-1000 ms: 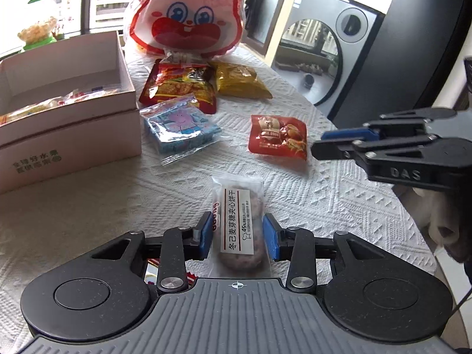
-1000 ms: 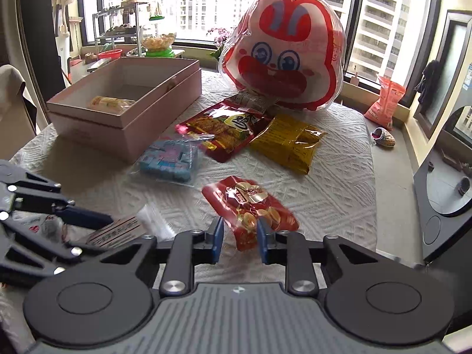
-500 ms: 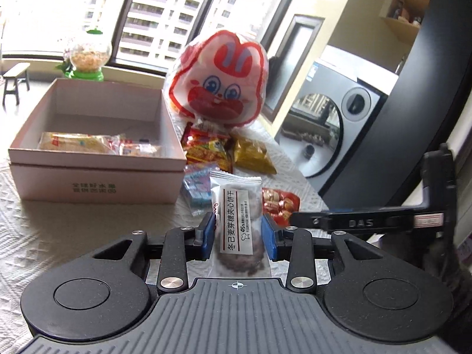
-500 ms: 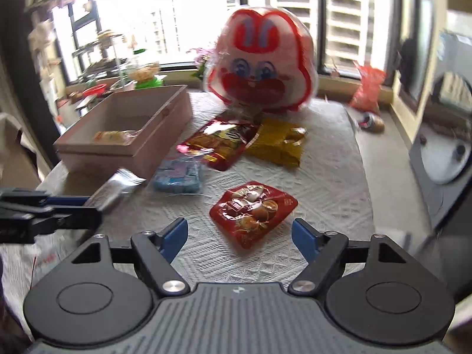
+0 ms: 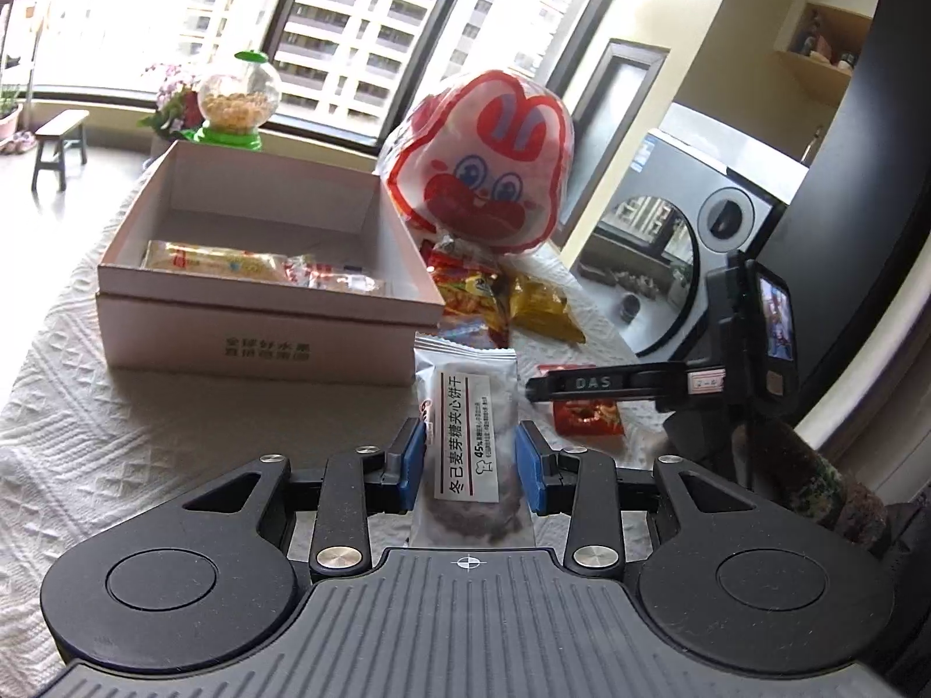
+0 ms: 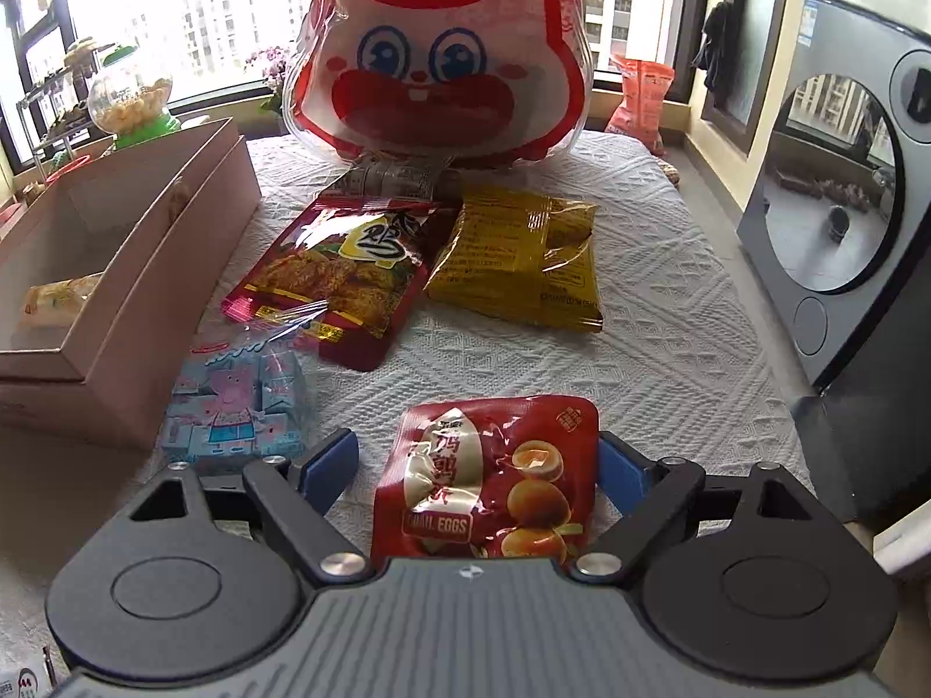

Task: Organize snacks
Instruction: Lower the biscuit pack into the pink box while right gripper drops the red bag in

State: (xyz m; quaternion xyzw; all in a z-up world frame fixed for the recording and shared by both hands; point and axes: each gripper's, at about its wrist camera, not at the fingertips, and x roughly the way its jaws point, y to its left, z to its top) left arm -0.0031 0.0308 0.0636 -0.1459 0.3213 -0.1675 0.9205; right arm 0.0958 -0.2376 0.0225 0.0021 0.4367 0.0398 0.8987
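Quail-egg pack (image 6: pixel 494 483) between opening right fingers (image 6: pixel 329 465), biscuit packet (image 5: pixel 468 442) gripped left.

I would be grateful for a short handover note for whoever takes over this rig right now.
Left gripper: shut on the biscuit packet, lifted near the pink box.
Right gripper: jaws opening, astride the quail egg pouch lying on the cloth; nothing gripped.
Done: two packets lie in the box.
Left: box the biscuit, then the quail eggs, blue pig-print pack, red chip bag, yellow bag.

place: high-rise flat, probably | evidence: washing machine (image 6: pixel 844 221), window (image 5: pixel 372 29) onto apartment blocks, flowers (image 5: pixel 171 93)
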